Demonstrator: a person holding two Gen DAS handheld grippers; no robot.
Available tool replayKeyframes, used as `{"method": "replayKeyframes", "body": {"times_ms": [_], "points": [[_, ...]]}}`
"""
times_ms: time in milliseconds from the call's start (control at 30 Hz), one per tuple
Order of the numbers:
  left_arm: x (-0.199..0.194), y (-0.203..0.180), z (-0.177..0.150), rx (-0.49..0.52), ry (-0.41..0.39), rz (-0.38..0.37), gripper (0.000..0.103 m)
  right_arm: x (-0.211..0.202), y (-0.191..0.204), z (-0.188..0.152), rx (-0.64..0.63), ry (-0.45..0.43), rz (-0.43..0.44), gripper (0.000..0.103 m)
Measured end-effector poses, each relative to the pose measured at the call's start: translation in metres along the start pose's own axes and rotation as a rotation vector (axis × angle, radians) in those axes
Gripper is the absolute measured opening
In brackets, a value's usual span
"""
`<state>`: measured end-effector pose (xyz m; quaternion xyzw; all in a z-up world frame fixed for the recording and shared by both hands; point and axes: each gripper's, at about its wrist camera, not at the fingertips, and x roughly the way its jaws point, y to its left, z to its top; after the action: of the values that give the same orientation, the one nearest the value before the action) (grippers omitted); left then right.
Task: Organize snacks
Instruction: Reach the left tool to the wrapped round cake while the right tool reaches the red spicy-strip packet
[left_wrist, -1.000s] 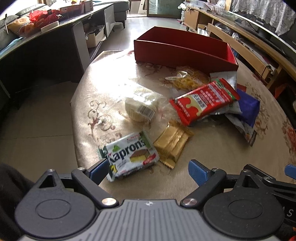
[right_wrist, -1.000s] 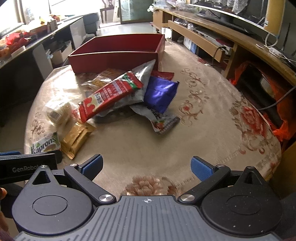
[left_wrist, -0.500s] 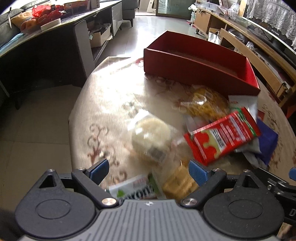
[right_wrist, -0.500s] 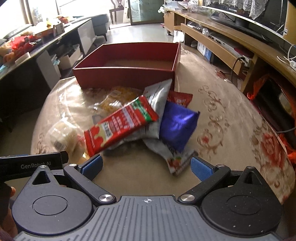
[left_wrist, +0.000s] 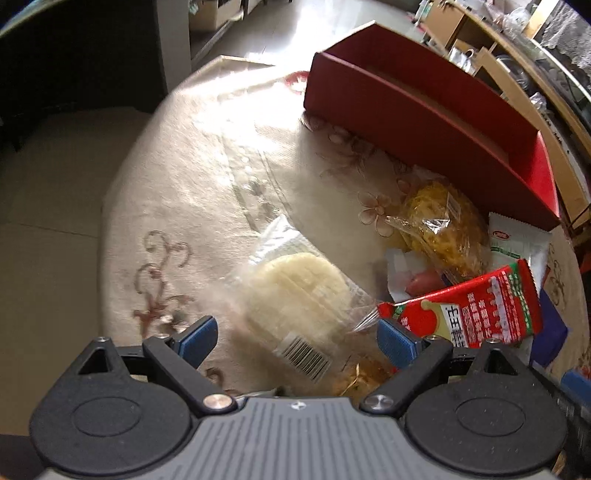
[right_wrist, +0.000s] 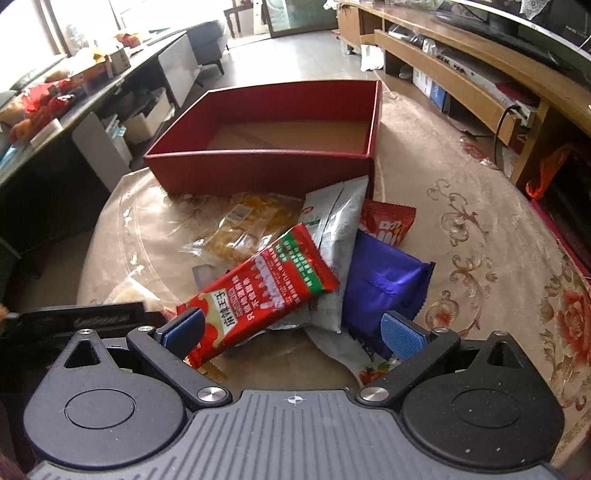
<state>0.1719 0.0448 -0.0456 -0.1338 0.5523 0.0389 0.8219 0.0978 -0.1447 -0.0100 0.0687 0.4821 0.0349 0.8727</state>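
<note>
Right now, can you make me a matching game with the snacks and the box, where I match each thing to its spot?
Things:
1. red box
2. purple packet
3. round pale cake in clear wrap
4. red packet with yellow label

Places:
A. between the left gripper's open pads
B. top of the pile, over the silver packet
C. behind all the snacks, nothing inside
D. right side of the pile

Pairs: 1-C, 2-D, 3-A, 4-B
</note>
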Motion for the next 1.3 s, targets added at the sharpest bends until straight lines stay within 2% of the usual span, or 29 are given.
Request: {"method": "replayKeyframes", "body": {"times_ms": [267, 367, 433, 467, 500, 600, 700, 767, 867, 900, 1000, 1133, 1167, 1200, 1233, 1267, 1300], "points": [[0.018, -0.017, 0.022, 0.089, -0.029, 0.048, 0.092, 0.001, -0.01, 0.0, 0.016, 0.014, -0.006, 0.103], [0.019, -0.015, 0.027, 0.082, -0.01, 0.041, 0.089, 0.003, -0.014, 0.0, 0.033, 0.024, -0.006, 0.103], [0.02, -0.014, 0.034, 0.087, -0.004, 0.018, 0.081, 0.005, -0.015, -0.001, 0.052, 0.042, 0.014, 0.103], [0.018, -0.013, 0.037, 0.097, -0.006, 0.004, 0.071, 0.005, -0.015, -0.003, 0.063, 0.051, 0.026, 0.103], [0.015, -0.013, 0.04, 0.109, -0.011, -0.003, 0.065, 0.005, -0.015, -0.004, 0.071, 0.058, 0.038, 0.103], [0.01, -0.01, 0.049, 0.139, 0.0, -0.045, 0.06, 0.0, -0.013, -0.006, 0.061, 0.058, 0.053, 0.102], [0.013, -0.004, 0.056, 0.135, 0.028, -0.065, 0.06, -0.01, 0.0, -0.004, -0.059, 0.004, 0.029, 0.102], [0.017, -0.001, 0.055, 0.118, 0.034, -0.067, 0.062, -0.01, 0.016, 0.001, -0.236, -0.006, 0.032, 0.102], [0.025, -0.001, 0.051, 0.105, 0.069, -0.062, 0.07, -0.002, 0.043, 0.002, -0.581, -0.013, -0.031, 0.102], [0.025, -0.003, 0.05, 0.114, 0.06, -0.06, 0.073, 0.002, 0.051, 0.0, -0.684, -0.007, -0.036, 0.102], [0.028, -0.011, 0.052, 0.153, 0.054, -0.038, 0.077, 0.014, 0.067, -0.002, -0.864, 0.029, 0.021, 0.102], [0.03, -0.015, 0.054, 0.146, 0.068, -0.051, 0.082, 0.042, 0.084, -0.006, -0.967, 0.118, 0.085, 0.097], [0.031, -0.016, 0.054, 0.152, 0.068, -0.05, 0.082, 0.05, 0.087, -0.008, -0.987, 0.146, 0.096, 0.093], [0.032, -0.017, 0.055, 0.157, 0.068, -0.043, 0.082, 0.059, 0.089, -0.011, -1.0, 0.175, 0.092, 0.08], [0.032, -0.017, 0.055, 0.159, 0.065, -0.042, 0.082, 0.065, 0.09, -0.014, -0.994, 0.196, 0.076, 0.075], [0.032, -0.017, 0.056, 0.163, 0.064, -0.042, 0.082, 0.07, 0.089, -0.014, -0.97, 0.201, 0.064, 0.075], [0.032, -0.017, 0.056, 0.165, 0.065, -0.045, 0.082, 0.068, 0.087, -0.012, -0.942, 0.203, 0.082, 0.068]]}}
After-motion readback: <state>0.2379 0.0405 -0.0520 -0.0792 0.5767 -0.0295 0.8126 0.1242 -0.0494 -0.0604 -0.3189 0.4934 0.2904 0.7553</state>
